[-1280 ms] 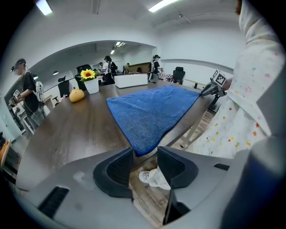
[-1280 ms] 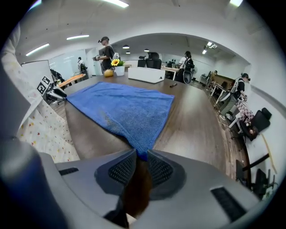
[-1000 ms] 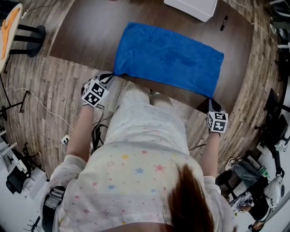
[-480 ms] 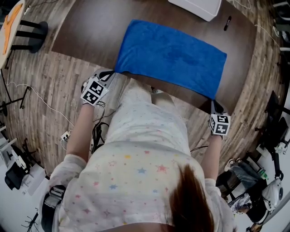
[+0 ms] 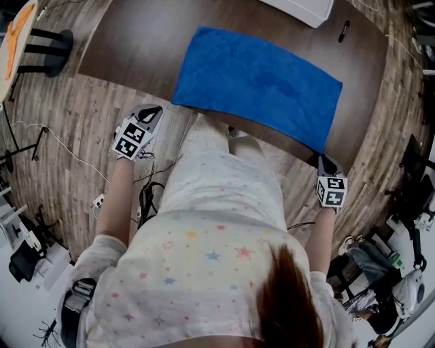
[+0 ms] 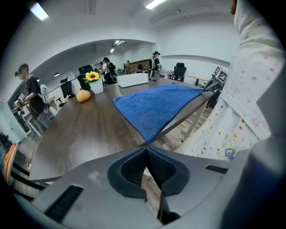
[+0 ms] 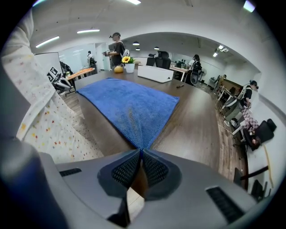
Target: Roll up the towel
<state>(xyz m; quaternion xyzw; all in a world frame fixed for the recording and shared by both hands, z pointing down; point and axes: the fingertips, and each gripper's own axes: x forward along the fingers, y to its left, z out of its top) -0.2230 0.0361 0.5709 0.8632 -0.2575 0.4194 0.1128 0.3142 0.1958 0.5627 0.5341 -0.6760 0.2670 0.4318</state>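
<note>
The blue towel (image 5: 262, 85) lies spread flat on the dark wooden table (image 5: 129, 47), its near edge along the table's front edge. My left gripper (image 5: 153, 111) is shut and empty, off the table's edge and to the left of the towel's near-left corner. In the left gripper view, that corner (image 6: 149, 132) lies just beyond the closed jaws of the gripper (image 6: 145, 150). My right gripper (image 5: 324, 161) sits at the towel's near-right corner. In the right gripper view, the towel (image 7: 127, 105) narrows into the closed tips of the gripper (image 7: 140, 152), which pinch that corner.
A white box (image 5: 302, 7) and a black pen (image 5: 344, 30) lie at the table's far side. A sunflower pot (image 6: 93, 80) and an orange object (image 6: 83, 95) stand further along. The person's body fills the space between the grippers. Cables lie on the floor (image 5: 61, 153).
My left gripper has come off the towel's near-left corner and moved left, away from the table edge. The right gripper has stayed at its corner. The towel lies as before.
</note>
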